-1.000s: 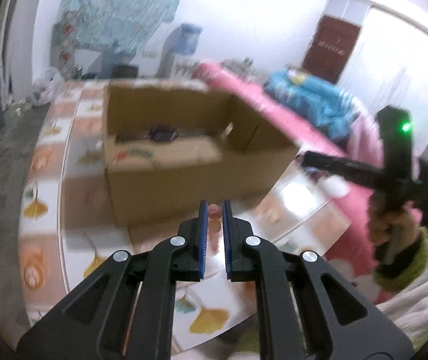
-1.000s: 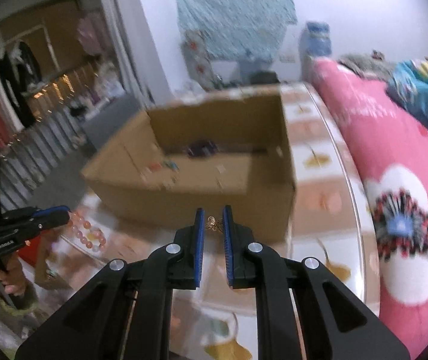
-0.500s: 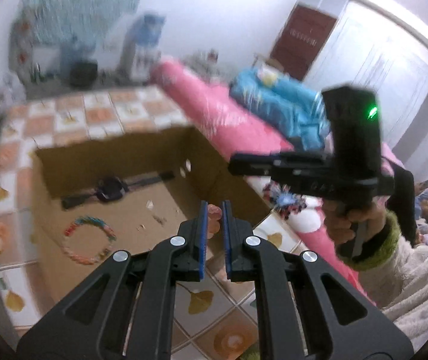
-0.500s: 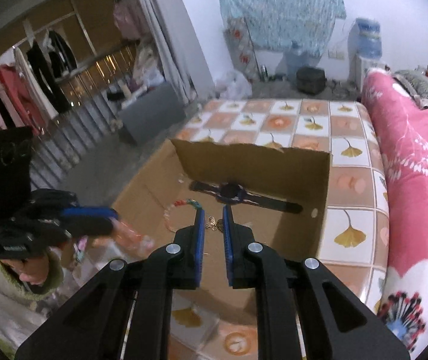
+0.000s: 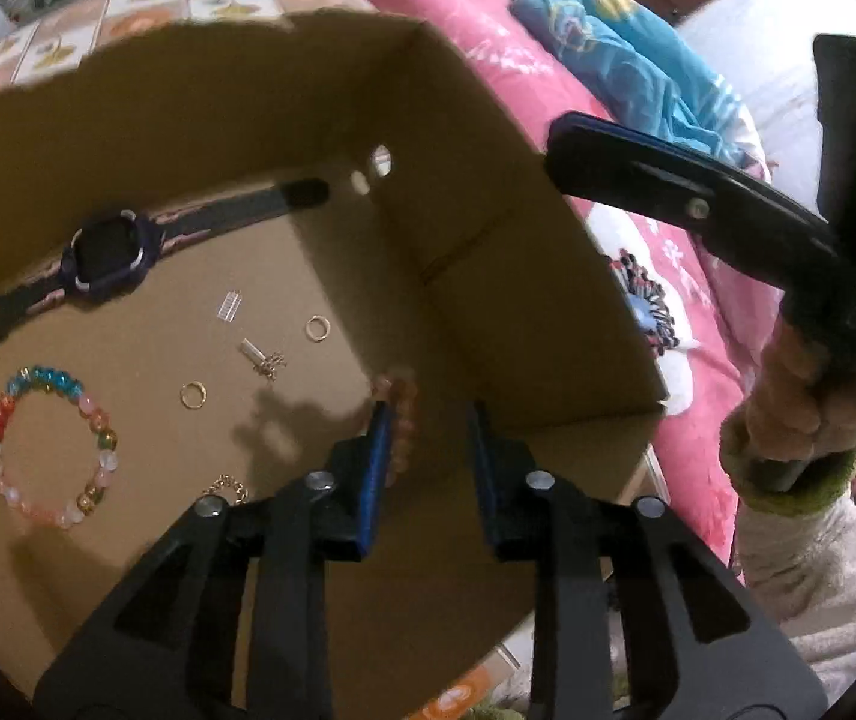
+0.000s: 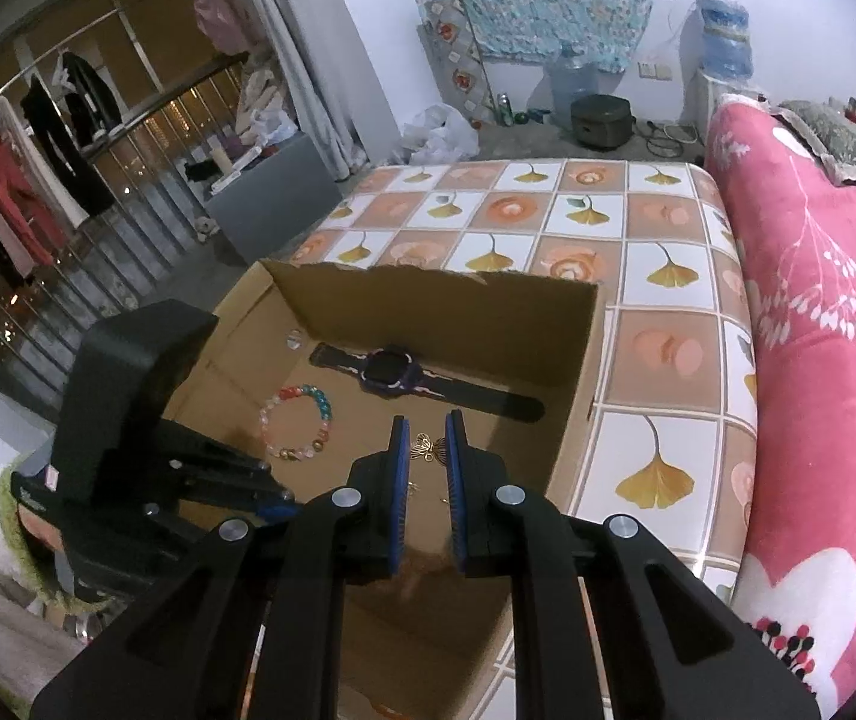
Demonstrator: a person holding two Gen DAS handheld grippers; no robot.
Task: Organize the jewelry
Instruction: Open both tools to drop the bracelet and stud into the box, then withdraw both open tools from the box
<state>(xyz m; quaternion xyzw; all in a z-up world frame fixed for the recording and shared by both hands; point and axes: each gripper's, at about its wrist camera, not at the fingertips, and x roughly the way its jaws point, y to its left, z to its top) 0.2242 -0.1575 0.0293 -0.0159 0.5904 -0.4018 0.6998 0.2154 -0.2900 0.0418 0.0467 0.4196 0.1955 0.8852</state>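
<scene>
Over the cardboard box [image 5: 488, 276] the left tongs [image 5: 428, 450] have just been opening: the peach bead bracelet [image 5: 399, 420], pinched tight half a second ago, now hangs against the nine-o'clock pad with the other pad clear of it, so I'd judge it is being let go into the box. The right tongs [image 6: 428, 450] are closed on a small gold charm [image 6: 426, 450], which sits between the pads over the box's near end. Both tools tilt steeply down; the right hand [image 5: 800, 396], in a green cuff, shows at three o'clock in the left view. Further in lie a multicolour bracelet [image 5: 50, 444] at nine o'clock, gold rings [image 5: 194, 394] mid-floor, and a purple watch [image 5: 107, 258] at eleven along the far wall.
</scene>
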